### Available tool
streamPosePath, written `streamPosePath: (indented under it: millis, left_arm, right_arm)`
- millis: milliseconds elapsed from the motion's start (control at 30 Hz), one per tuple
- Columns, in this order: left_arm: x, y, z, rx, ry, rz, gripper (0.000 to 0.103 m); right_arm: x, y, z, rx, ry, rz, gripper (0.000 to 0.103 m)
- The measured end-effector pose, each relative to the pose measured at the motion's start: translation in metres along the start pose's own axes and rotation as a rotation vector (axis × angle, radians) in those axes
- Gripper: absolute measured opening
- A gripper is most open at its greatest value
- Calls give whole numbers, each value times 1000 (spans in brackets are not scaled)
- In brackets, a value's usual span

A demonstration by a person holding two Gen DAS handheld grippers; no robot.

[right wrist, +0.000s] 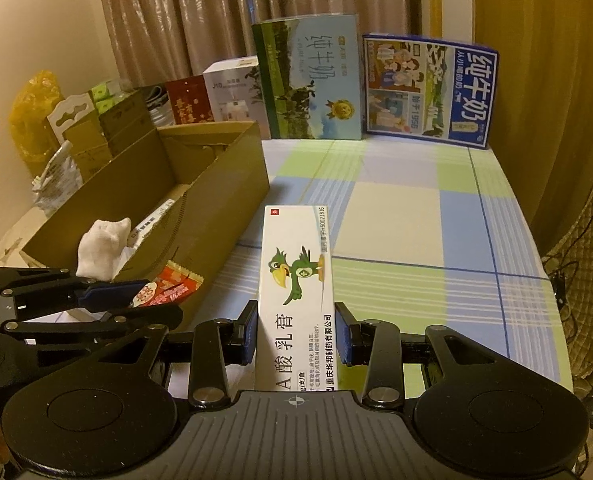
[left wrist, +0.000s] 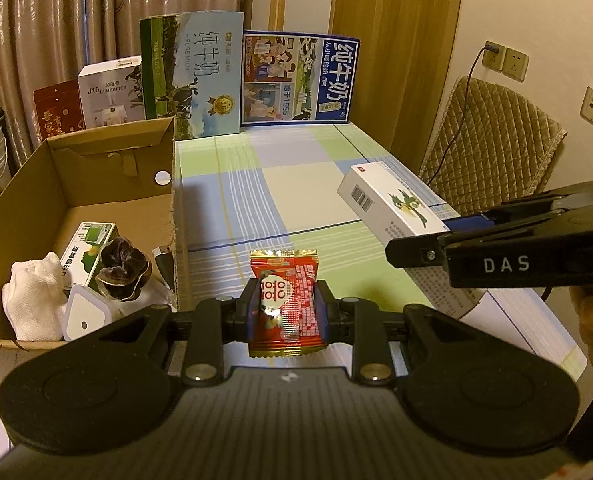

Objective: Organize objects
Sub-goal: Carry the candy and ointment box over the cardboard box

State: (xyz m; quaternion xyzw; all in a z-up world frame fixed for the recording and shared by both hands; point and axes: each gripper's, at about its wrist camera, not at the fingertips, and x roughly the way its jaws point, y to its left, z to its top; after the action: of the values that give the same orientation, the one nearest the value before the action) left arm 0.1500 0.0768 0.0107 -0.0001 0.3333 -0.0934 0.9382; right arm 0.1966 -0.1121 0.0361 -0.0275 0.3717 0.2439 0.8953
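While my left gripper [left wrist: 286, 304] clamps the red candy packet [left wrist: 286, 304] beside the cardboard box [left wrist: 108, 204], my right gripper [right wrist: 296, 336] grips the white carton [right wrist: 296, 280] above the checked tablecloth [right wrist: 396, 208]. Two milk cartons [left wrist: 296, 80] stand behind; the box wall is nearest.

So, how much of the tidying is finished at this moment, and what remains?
Done: the cardboard box already holds a white cloth, a small green-and-white carton and a few other items. In hand: the left gripper holds a red snack packet; the right gripper holds a white ointment box. Left: both must go into the box.
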Motion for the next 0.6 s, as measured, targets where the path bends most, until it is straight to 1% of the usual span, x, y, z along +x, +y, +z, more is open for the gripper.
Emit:
streamPosePath:
  millis: [333, 600]
  left_arm:
    - [-5, 0, 5, 3, -18, -3, 23]
    - [-13, 0, 11, 14, -50, 0, 23]
  right_arm:
    - [1, 1, 1, 0, -2, 1, 35]
    - [-2, 0, 1, 5, -16, 8, 35]
